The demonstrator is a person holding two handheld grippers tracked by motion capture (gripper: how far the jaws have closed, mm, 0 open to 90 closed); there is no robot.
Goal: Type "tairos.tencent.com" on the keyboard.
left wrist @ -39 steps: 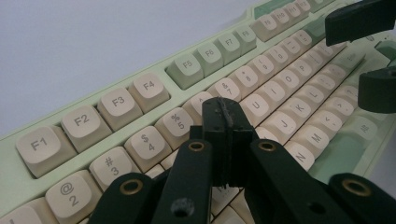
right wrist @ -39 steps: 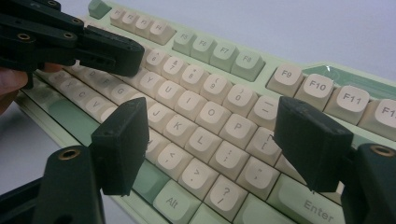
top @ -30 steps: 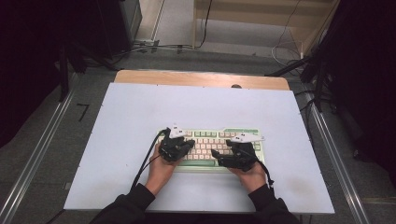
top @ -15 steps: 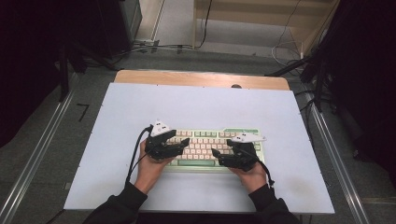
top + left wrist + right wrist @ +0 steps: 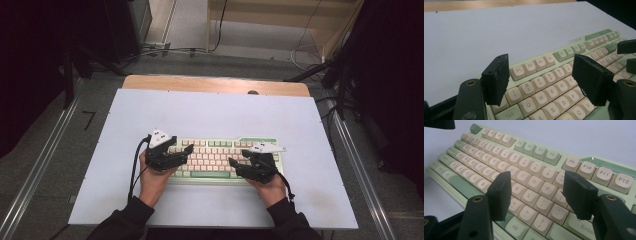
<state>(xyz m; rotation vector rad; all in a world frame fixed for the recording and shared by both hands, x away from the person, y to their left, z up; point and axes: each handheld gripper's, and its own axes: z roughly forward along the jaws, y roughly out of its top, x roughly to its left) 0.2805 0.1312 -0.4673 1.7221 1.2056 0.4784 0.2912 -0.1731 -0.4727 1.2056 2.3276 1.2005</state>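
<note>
- On the near half of the white table (image 5: 210, 115), a pale green keyboard (image 5: 220, 161) with cream keys lies flat, its long side running across the table, and both grippers hang over it.
- Left gripper (image 5: 186, 152) sits over the keyboard's left end in the high view, held in the person's left hand (image 5: 150, 177), its tips pointing toward the middle of the board.
- From the left gripper view, its two black pads (image 5: 496, 79) stand well apart, and they have just been opening; nothing sits between them but air, with the number row and the Q, W, E keys of the keyboard (image 5: 554, 82) showing below the gap.
- Whether those pads graze the keycaps cannot be told; they look to float just above them.
- Over on the other side, the right gripper (image 5: 234, 165) hovers above the keyboard's right half, held in the person's right hand (image 5: 270, 186), tips aimed back toward the centre.
- Its jaws are parted too, though they have just been closing in; the right gripper view shows the K, L, O and P keys of the keyboard (image 5: 531, 157) framed between the two pads (image 5: 500, 195), nothing clamped.
- The two grippers face each other across the middle keys, near but apart.
- A wooden strip (image 5: 215, 84) edges the table's far side.
</note>
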